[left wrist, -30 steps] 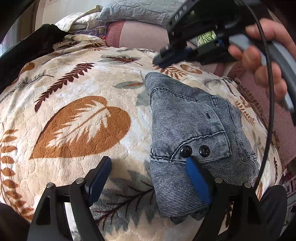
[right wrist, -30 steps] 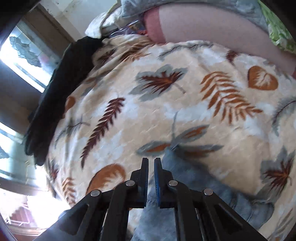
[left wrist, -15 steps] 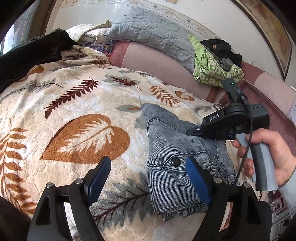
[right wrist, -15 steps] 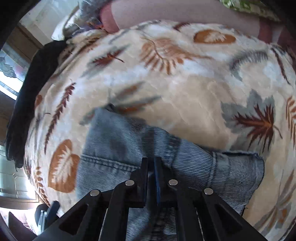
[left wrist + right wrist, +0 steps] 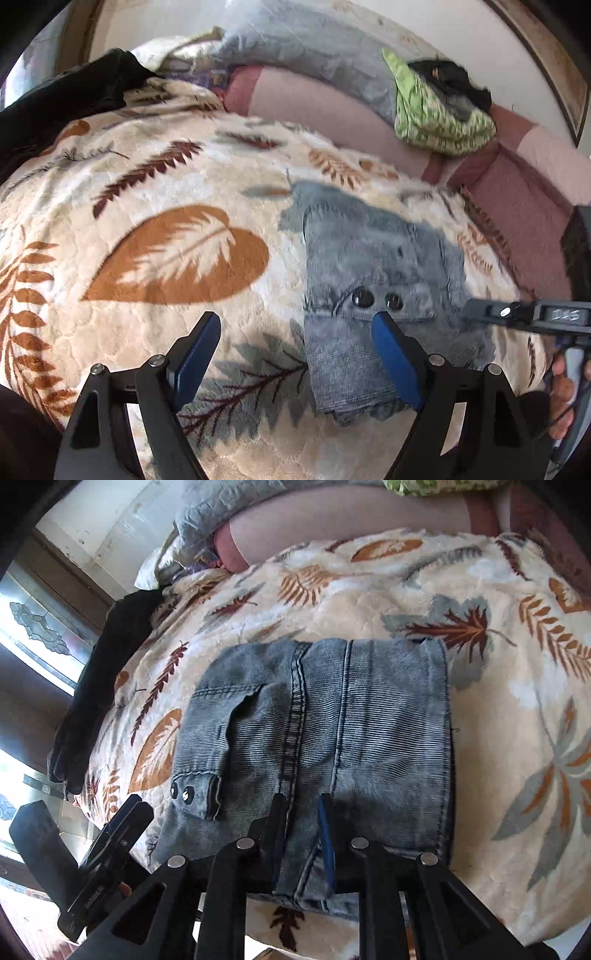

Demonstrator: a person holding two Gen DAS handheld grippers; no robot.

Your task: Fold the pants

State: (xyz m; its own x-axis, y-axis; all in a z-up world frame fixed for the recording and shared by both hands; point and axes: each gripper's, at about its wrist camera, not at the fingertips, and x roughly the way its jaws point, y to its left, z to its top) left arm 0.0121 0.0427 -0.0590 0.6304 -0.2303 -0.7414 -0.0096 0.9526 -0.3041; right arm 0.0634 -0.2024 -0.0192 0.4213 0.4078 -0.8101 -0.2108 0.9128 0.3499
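Folded pants [image 5: 321,734] lie on the leaf-print blanket [image 5: 498,686].

The denim bundle sits right of the blanket's middle, two snaps [image 5: 376,298] on its near flap. The right gripper [image 5: 303,834], partly parted, hangs over the near edge; whether it touches the cloth is unclear. The left gripper [image 5: 295,350] hovers wide open, its right finger [image 5: 395,362] above the pants.

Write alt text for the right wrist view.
Folded grey-blue denim pants lie on a leaf-print blanket, with the right hand-held gripper part open over their near edge. The left hand-held gripper shows at lower left, and a black garment lies by the window.
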